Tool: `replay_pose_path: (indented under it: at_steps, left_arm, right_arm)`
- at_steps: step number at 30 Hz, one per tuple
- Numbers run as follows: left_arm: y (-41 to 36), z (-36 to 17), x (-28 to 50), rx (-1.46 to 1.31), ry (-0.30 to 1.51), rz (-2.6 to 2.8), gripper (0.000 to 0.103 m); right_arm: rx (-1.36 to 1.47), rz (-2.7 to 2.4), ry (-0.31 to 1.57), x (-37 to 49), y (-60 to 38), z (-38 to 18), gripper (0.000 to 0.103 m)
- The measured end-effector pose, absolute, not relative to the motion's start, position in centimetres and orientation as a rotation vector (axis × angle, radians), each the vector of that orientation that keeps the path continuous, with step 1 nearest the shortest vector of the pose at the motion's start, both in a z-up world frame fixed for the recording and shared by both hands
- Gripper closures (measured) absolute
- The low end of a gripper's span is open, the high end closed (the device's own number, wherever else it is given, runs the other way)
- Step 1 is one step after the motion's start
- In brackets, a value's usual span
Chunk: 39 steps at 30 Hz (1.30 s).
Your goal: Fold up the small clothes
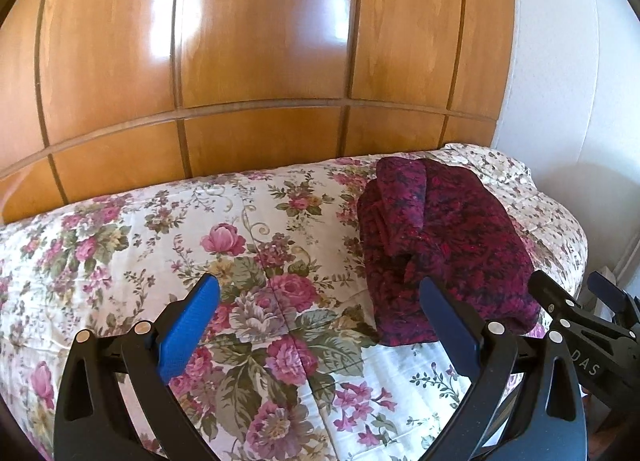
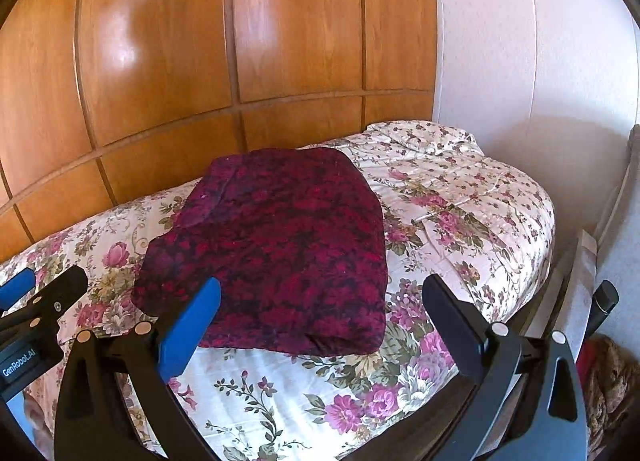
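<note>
Garment point(image 2: 276, 249), dark red and black floral knit, lies folded into a rough rectangle on the bed point(image 2: 460, 197), toward the far side near the wooden panelled wall point(image 2: 248, 41). Top face flat in the right wrist view; near edge is a rounded fold. Left wrist view shows its left side with layered folds and a flap tucked over the top. Nothing grips it.

Bedspread point(image 1: 160, 253) is cream with pink rose print and covers the whole bed; a smaller-flower print section sits at the far right corner by the white wall point(image 2: 520, 61).

Left hand-held gripper point(image 1: 320, 311): fingers spread wide apart, blue pads point(image 1: 188, 333), empty, above the bedspread just left of the garment's near corner. Its right finger overlaps that corner in view; contact cannot be told.

Right hand-held gripper point(image 2: 320, 311): fingers also spread wide apart, empty, straddling the garment's near edge in view. Left blue pad overlaps the near-left corner; whether it touches cannot be told.

Writing: "GenRobot.AI" reads on the left hand-held gripper body at the left edge of the right wrist view. "DAS" reads on the right hand-held gripper body at the right edge of the left wrist view; rest of that word is cut off.

Brown fuzzy item point(image 2: 616, 381) sits low right beside the bed, unclear what.
</note>
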<state>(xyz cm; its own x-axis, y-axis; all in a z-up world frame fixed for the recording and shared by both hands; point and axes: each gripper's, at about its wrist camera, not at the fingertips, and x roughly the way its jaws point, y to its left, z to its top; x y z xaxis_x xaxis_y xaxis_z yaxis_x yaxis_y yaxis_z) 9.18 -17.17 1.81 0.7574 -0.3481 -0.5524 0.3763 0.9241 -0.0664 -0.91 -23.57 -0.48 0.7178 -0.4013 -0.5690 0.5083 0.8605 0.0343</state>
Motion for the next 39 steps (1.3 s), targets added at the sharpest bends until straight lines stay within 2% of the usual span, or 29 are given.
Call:
replay_pose_path:
  at_steps: [39]
  left_arm:
    - [-16.6, 2.4, 8.2, 0.063, 0.544, -0.337, 0.004]
  right_arm:
    - [0.195, -0.466, 0.588, -0.2, -22.5, -0.5, 0.002]
